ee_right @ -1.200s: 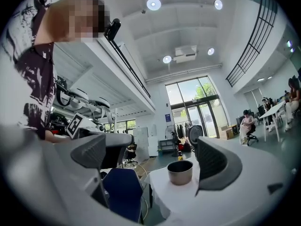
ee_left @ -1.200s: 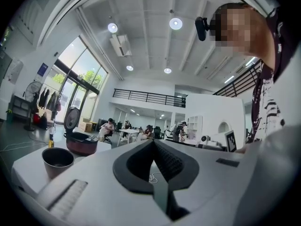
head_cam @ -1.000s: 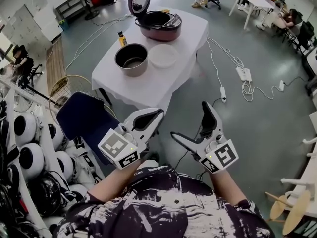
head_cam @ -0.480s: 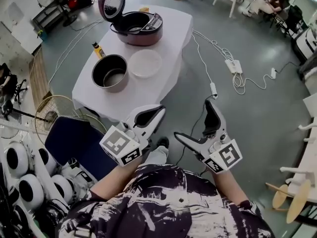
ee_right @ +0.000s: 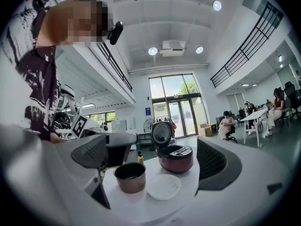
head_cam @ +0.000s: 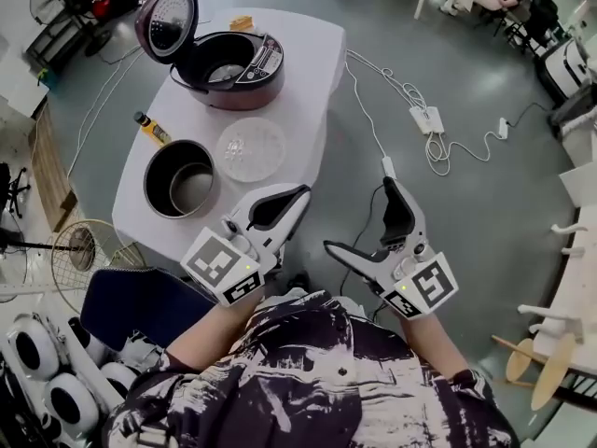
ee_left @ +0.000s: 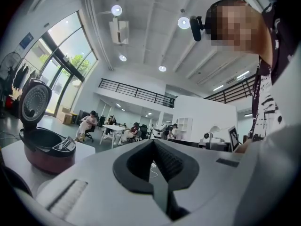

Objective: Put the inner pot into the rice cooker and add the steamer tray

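A dark red rice cooker point(head_cam: 227, 71) stands on the white table point(head_cam: 312, 49) with its lid point(head_cam: 168, 17) raised and its well empty. The metal inner pot point(head_cam: 180, 178) sits near the table's front edge. Just right of it lies the round white steamer tray point(head_cam: 251, 149). My left gripper point(head_cam: 300, 195) is shut on nothing, in the air short of the table; its pads meet in the left gripper view point(ee_left: 153, 144). My right gripper point(head_cam: 359, 217) stands open and empty over the floor. The right gripper view holds the pot point(ee_right: 130, 177), tray point(ee_right: 163, 186) and cooker point(ee_right: 174, 158).
A yellow bottle point(head_cam: 151, 129) lies left of the pot. A blue chair point(head_cam: 140, 306) stands by the table's near left corner. Cables and power strips point(head_cam: 424, 119) trail over the floor at the right. White helmets point(head_cam: 37, 376) line the lower left. People sit at far tables.
The table with cooker, pot and tray has come nearer and slid down and left in the head view. Both grippers keep their pose in front of the body.
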A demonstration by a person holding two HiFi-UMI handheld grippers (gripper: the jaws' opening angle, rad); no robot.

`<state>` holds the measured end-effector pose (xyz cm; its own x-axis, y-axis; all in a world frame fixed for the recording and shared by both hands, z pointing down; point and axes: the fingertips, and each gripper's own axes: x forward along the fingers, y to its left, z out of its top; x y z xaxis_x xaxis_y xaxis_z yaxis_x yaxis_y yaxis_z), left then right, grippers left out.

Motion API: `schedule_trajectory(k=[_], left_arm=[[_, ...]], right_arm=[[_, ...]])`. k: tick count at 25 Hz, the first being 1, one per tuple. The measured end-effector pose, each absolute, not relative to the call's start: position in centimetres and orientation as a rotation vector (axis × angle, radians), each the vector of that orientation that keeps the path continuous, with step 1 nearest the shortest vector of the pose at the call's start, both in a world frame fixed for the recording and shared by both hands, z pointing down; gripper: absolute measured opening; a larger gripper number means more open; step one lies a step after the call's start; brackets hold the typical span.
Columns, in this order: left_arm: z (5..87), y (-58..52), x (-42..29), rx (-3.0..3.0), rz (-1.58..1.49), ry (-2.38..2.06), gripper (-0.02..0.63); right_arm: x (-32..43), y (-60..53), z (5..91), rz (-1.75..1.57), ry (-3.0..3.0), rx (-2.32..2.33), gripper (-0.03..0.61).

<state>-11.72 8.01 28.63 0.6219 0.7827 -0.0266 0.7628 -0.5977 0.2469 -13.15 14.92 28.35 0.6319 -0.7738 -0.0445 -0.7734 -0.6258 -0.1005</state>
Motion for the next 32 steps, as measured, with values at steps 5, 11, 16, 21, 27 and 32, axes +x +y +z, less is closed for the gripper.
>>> schedule_trajectory(k=[5, 11, 16, 21, 27, 32], left_arm=[[29.3, 8.8, -7.6, 2.611, 0.132, 1.236, 0.005], [29.4, 11.2, -2.5, 2.674, 0.123, 1.167, 0.005], [29.0, 14.4, 4.5, 2.770, 0.117, 1.054, 0.005], [28.3, 18.0, 10.9, 2.821, 0.119, 0.934, 0.005], [29.2, 17.8, 14.5, 2.864, 0.166, 0.736, 0.005], [30.5, 12.3, 15.8, 2.890, 0.132, 0.560, 0.005]], right_arm=[[-8.5, 16.3, 28.9, -0.030, 1.310, -2.743, 0.552], [-2.5, 18.2, 29.8, -0.032, 1.418, -2.667, 0.552], [4.7, 21.3, 29.6, -0.004, 1.559, -2.567, 0.551], [11.1, 25.0, 29.4, -0.034, 1.713, -2.495, 0.551], [17.0, 24.9, 29.2, -0.049, 1.869, -2.373, 0.551], [20.1, 18.8, 29.8, -0.048, 2.024, -2.258, 0.551]])
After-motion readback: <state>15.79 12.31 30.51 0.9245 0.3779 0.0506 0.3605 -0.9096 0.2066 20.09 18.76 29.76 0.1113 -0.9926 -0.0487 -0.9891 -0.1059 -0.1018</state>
